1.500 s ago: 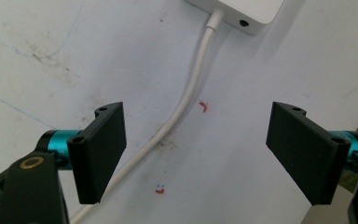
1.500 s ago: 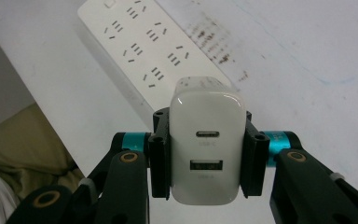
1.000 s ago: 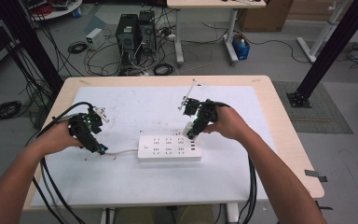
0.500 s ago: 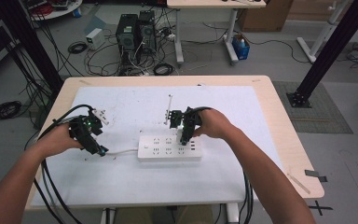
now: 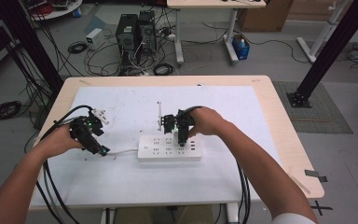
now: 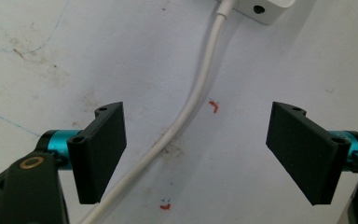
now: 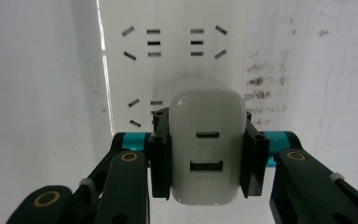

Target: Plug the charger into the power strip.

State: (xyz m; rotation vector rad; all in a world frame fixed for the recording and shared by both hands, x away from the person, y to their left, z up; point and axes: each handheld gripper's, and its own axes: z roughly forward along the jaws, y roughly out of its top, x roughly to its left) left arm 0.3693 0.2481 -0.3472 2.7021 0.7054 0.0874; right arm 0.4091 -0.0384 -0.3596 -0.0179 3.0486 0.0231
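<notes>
So the right gripper has its two black jaws clamped on the sides of a white, rounded plastic USB wall charger, port face toward the camera. It's hovering right over the long white plastic power strip that lies in the middle of the white-covered table. In the right gripper view the charger sits just above a row of sockets, so I'd say this is the plug-it-in step, with the prongs not seated yet as far as I can tell (they're hidden behind the body).

The left gripper is wide open with nothing pinched, jaws straddling the strip's thin white cord without touching it, off the strip's left end.

Next move probably needs the prongs lined up square with the slots, then a straight push down. The strip could slide, so bracing it with the left one might help.
</notes>
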